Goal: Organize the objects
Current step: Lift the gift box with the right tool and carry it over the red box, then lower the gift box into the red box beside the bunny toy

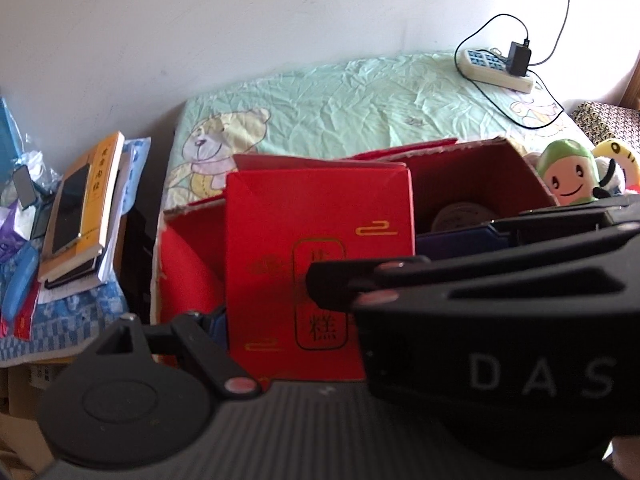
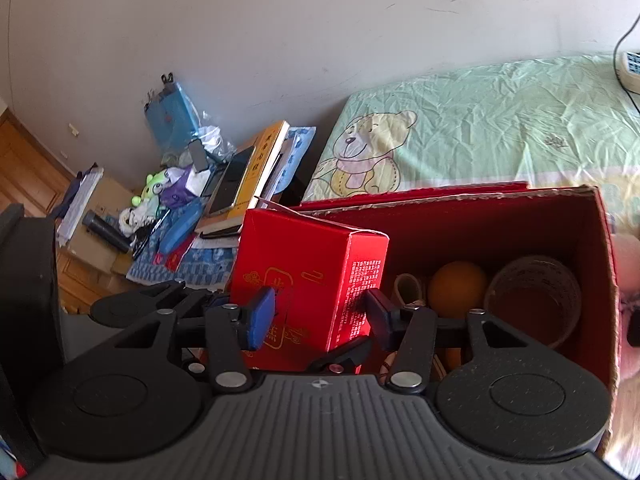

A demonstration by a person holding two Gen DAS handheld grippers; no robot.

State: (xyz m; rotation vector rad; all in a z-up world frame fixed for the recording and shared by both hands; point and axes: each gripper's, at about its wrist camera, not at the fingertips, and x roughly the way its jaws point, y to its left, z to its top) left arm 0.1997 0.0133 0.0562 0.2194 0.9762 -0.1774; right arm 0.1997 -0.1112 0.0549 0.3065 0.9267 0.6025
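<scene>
right gripper (image 1: 500, 276) hides red carton (image 1: 320, 260) rt side, l gripper's rt finger.

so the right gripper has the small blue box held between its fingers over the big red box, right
Not quite: the small box is red, not blue. The right wrist view shows the right gripper holding it between its blue-padded fingers over the big red box.

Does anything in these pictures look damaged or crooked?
Yes. The big red cardboard box has a torn, ragged top rim. The small red carton, gripped by the right gripper, stands tilted at its left end, top flap slightly lifted.
</scene>
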